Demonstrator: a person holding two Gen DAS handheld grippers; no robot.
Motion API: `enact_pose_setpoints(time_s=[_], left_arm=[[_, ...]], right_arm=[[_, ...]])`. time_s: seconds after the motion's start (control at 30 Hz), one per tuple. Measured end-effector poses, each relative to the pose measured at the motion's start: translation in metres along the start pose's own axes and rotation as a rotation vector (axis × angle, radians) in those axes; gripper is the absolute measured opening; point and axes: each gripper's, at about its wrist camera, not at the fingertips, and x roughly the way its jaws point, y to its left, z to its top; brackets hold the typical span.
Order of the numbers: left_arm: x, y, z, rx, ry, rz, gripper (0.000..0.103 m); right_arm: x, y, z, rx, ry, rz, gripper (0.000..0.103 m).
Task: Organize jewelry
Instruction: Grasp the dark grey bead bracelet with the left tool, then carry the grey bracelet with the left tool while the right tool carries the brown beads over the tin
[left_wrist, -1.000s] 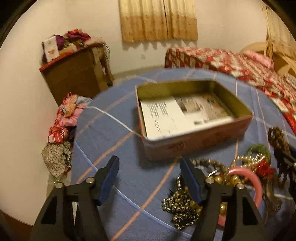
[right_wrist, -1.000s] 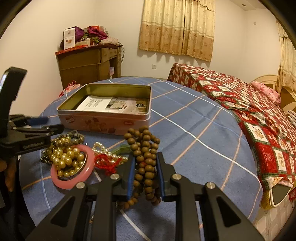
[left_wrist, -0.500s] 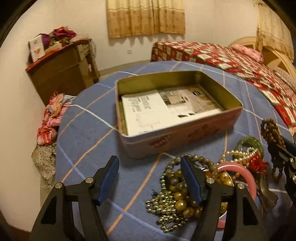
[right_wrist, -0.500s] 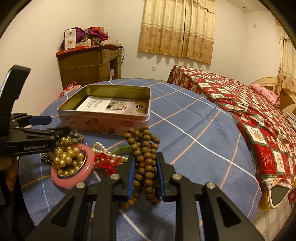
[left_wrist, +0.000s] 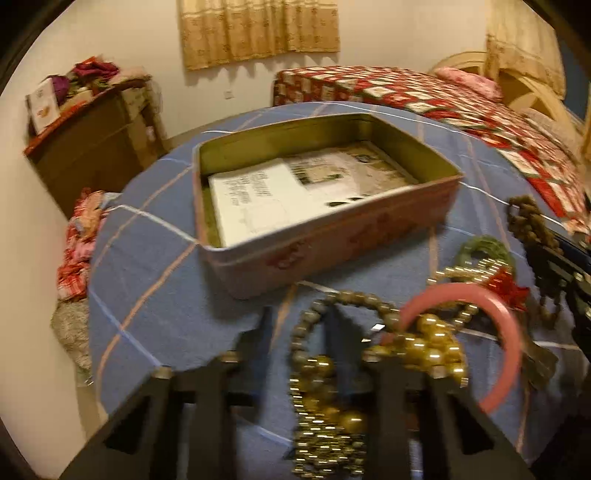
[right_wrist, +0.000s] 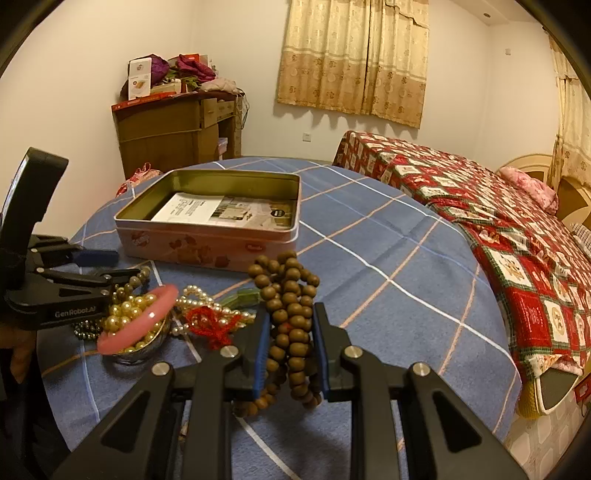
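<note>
An open tin box (left_wrist: 332, 236) (right_wrist: 207, 243) with papers inside sits on the blue checked table. My right gripper (right_wrist: 290, 343) is shut on a brown wooden bead strand (right_wrist: 288, 295) and holds it above the cloth; the strand also shows in the left wrist view (left_wrist: 524, 218). A jewelry pile lies in front of the box: a pink bangle (left_wrist: 506, 332) (right_wrist: 136, 321), gold pearls (left_wrist: 428, 347), a grey-gold bead necklace (left_wrist: 317, 369) and a red tassel (right_wrist: 214, 325). My left gripper (left_wrist: 299, 332) has narrowed around the bead necklace; the view is blurred.
The round table's cloth (right_wrist: 388, 266) has bare room to the right of the box. A bed with a red quilt (right_wrist: 498, 221) stands on the right. A wooden cabinet (right_wrist: 173, 129) stands at the back left, with clothes on the floor (left_wrist: 77, 243).
My left gripper has moved right and down into the jewelry pile and its jaws have closed in around the bead necklace. The pink bangle has tipped up. My right gripper holds still.
</note>
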Motion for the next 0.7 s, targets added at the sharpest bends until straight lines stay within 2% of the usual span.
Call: enact_pose_setpoints(time_s=[0.1, 0.17, 0.27, 0.47, 0.7], left_arm=[[-0.002, -0.004, -0.001, 0.015, -0.002, -0.014, 0.015], [-0.004, -0.004, -0.002, 0.012, -0.008, -0.02, 0.009], [-0.008, -0.001, -0.003, -0.002, -0.029, -0.016, 0.009], [-0.041, 0.003, 0.007, -0.008, -0.154, 0.04, 0.009], [-0.081, 0.011, 0.027, -0.017, -0.276, 0.051, 0.009]], right_arm=[[0.0, 0.0, 0.0, 0.0, -0.002, -0.004, 0.024], [-0.001, 0.0, 0.0, -0.001, -0.004, -0.007, 0.024], [-0.001, 0.001, 0.0, -0.004, -0.007, -0.007, 0.024], [-0.006, 0.002, 0.003, -0.004, -0.031, -0.015, 0.024], [-0.013, -0.001, 0.016, -0.012, -0.07, -0.034, 0.024]])
